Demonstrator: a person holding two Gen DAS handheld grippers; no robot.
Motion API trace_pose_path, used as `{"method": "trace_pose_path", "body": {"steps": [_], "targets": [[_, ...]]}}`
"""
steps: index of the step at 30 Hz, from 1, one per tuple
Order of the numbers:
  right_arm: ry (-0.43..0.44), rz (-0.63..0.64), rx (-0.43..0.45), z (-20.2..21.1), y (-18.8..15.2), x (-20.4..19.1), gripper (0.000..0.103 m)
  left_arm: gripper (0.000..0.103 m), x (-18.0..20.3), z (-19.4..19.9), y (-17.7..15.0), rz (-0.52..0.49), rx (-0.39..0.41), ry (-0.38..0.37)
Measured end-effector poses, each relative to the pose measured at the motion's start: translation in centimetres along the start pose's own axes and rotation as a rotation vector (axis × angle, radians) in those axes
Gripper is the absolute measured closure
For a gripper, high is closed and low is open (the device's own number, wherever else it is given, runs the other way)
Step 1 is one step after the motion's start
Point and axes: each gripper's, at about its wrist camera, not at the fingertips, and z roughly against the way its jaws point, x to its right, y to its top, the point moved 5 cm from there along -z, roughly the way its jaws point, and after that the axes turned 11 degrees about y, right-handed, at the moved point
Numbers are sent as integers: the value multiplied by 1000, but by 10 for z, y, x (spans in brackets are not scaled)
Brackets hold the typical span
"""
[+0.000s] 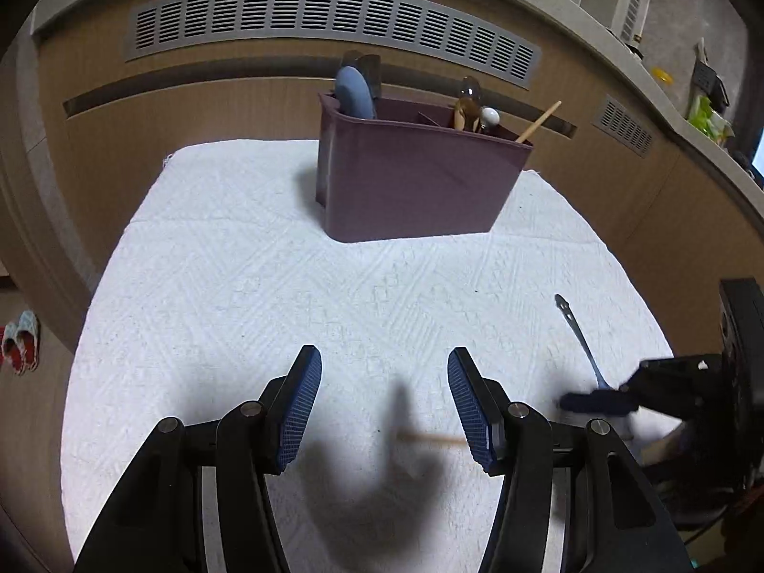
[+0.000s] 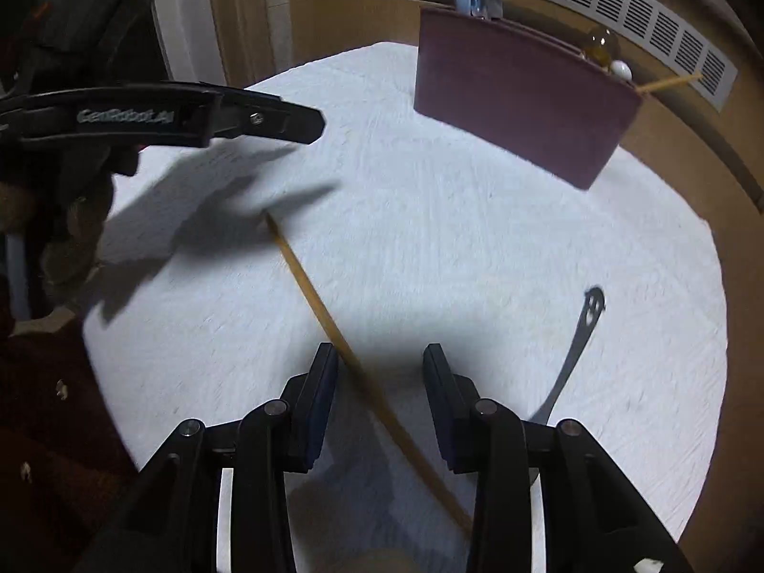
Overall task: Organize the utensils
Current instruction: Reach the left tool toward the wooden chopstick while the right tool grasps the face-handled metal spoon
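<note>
A maroon utensil holder [image 1: 410, 176] stands at the far side of the white cloth [image 1: 286, 286]; it holds a blue spatula, a wooden chopstick and other utensils. It also shows in the right wrist view [image 2: 520, 95]. A wooden chopstick [image 2: 310, 286] lies on the cloth and passes between the open jaws of my right gripper [image 2: 379, 358], not gripped. A dark metal spoon handle [image 2: 573, 348] lies to its right; it shows in the left wrist view [image 1: 578, 334]. My left gripper [image 1: 384, 372] is open and empty above the cloth.
A wooden cabinet front with a grey vent grille [image 1: 329, 14] runs behind the cloth. Slippers [image 1: 21, 339] lie on the floor at the left. My left gripper [image 2: 215, 114] shows at the left of the right wrist view.
</note>
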Motion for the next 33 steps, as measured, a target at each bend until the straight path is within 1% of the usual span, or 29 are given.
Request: {"method": "trace_pose_path", "body": {"steps": [4,7,9,11,13,16,19,23,26,27,30,32,33], "targets": [[-77,-102,47,0,14,34,69,47,-1,-2,0,-4,-9,3],[-30,-169,95,17,13,49,68,47,-1,-7,-2,-6,-23,1],[-31,-186,125,33,5,53,68,47,1,-13,-4,-9,-39,-1],[-82,-187,134,42,-5,53,68,47,5,-17,-5,-12,-55,-13],[-133,-194,131,54,-23,55,68,47,13,-21,-5,-22,-70,-34],[-137,-220,102,61,-47,56,68,47,29,-26,-5,-38,-95,-75],[-137,-244,74,55,-64,52,68,47,51,-31,-4,-58,-117,-122],[-101,-299,104,50,-63,53,68,47,85,-31,-4,-94,-149,-194],[-69,-326,120,46,-58,56,68,47,109,-32,-2,-133,-157,-223],[-64,-328,124,47,-56,57,68,47,117,-33,-2,-151,-159,-230],[-99,-336,151,54,-53,62,67,47,135,-41,-9,-212,-175,-225],[-113,-341,156,58,-54,64,67,47,139,-40,-11,-258,-139,-196],[-125,-344,155,59,-55,66,67,47,140,-39,-13,-281,-136,-190]]}}
